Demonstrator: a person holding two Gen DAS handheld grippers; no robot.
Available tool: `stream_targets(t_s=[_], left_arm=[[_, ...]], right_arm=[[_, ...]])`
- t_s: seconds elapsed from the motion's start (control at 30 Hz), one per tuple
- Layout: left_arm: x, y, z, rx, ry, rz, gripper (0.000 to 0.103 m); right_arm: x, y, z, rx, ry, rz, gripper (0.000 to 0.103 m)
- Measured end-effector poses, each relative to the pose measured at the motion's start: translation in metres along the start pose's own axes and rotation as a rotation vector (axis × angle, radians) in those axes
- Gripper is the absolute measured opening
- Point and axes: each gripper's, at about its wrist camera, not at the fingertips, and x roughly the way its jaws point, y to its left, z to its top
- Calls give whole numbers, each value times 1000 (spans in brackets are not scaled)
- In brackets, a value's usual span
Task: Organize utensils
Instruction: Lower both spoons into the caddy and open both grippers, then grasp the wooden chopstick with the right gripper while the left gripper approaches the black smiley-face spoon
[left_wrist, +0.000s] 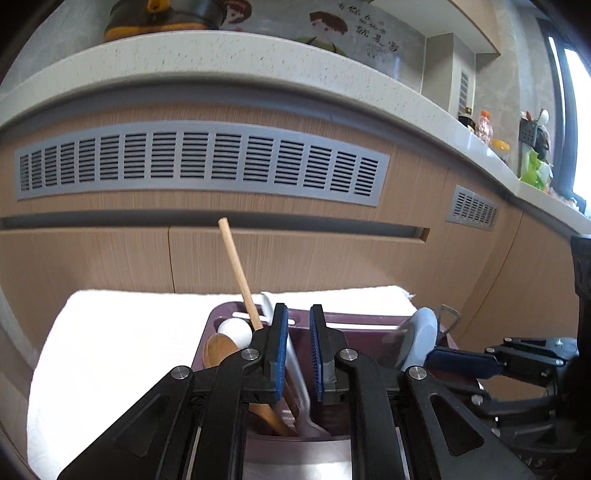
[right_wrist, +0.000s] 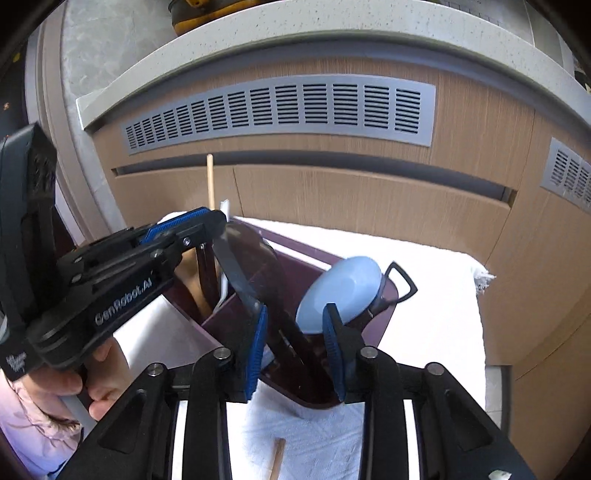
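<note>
Left wrist view, left to right: white towel (left_wrist: 110, 339) under a dark purple utensil caddy (left_wrist: 354, 325); wooden spoon (left_wrist: 221, 350) and white spoon (left_wrist: 234, 330) bowl-up in the caddy's left compartment, wooden stick (left_wrist: 236, 269) leaning out of it. Left gripper (left_wrist: 298, 350) released, jaws apart around a white handle (left_wrist: 295, 369) without pinching it. Further right, pale blue ladle (left_wrist: 421, 339), then the right gripper's blue pad (left_wrist: 458, 360).

Right wrist view, left to right: left gripper (right_wrist: 184, 225) over the caddy's (right_wrist: 369, 332) left end; dark knife blade (right_wrist: 240, 277) slanting into the middle section; right gripper (right_wrist: 295, 350) released, jaws spread either side of the caddy wall; pale blue ladle's (right_wrist: 340, 291) bowl just past the right finger, black loop handle (right_wrist: 402, 282) beside it. Wooden stick end (right_wrist: 277, 458) lying on the towel (right_wrist: 436, 325) below.
</note>
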Motion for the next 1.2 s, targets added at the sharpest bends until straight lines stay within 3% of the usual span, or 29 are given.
stream_targets(t_s=[0.13,0.27,0.43,0.53,0.67,0.83,1.03,1.2], left_arm=[[-7,-2,2,-1,13,6,25],[-24,-4,0,1,15,15,33],[-53,-10,-5,8,17,28,45],[-76,-17,-9,37,12,44,51],[-102,-23,-22,72,49,77,58],[-125,-5,-55,31,179,90,64],[-141,19,-112,-16,336,141,68],[-146,32,-142,-46,422,159,68]], right_arm=[[-15,4,-7,-16,-42,-11,58],[-38,13,-15,-61,-113,-84,84],[-66,25,-32,-96,-168,-116,101],[-78,30,-43,-111,-180,-158,102],[-85,34,-60,-134,-133,-161,102],[-88,32,-88,-133,-53,-147,102],[-80,16,-115,-40,17,-176,102],[-66,15,-129,28,126,-9,102]])
